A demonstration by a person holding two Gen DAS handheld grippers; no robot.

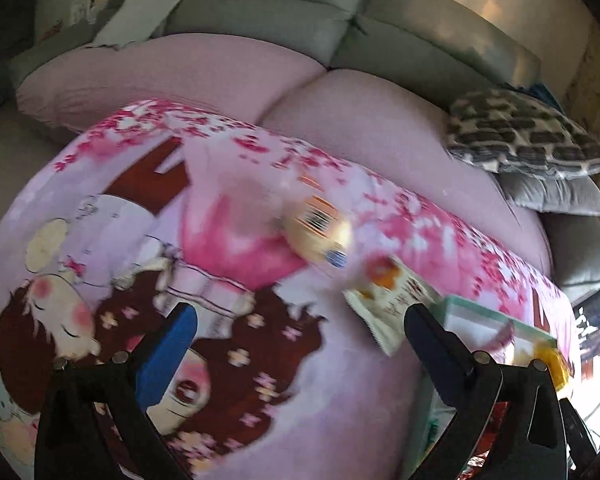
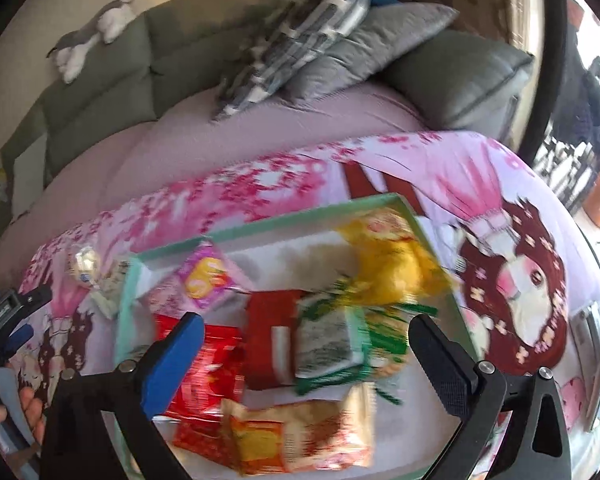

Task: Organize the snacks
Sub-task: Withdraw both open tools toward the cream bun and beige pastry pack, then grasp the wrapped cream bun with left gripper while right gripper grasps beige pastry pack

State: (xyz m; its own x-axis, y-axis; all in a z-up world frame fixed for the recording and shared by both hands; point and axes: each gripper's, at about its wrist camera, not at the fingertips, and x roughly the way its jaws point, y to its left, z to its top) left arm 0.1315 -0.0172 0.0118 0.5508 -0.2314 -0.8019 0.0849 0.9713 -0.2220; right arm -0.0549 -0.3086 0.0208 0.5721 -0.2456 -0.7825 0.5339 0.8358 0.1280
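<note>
Item: two loose snacks on the cartoon-print cloth over the desk, outside the green-rimmed box (image 2: pixel 260 224). We noted a white sachet (image 1: pixel 388 300) just beside the box's left wall and a round wrapped sweet (image 1: pixel 320 232) beyond it. Both lay ahead and to the right of our left gripper (image 1: pixel 300 328), jaws wide apart, empty; the sachet's long axis ran diagonally. Our right gripper (image 2: pixel 304 344), jaws equally wide and empty, hung over the box's packets, so we judged the left nearer.
</note>
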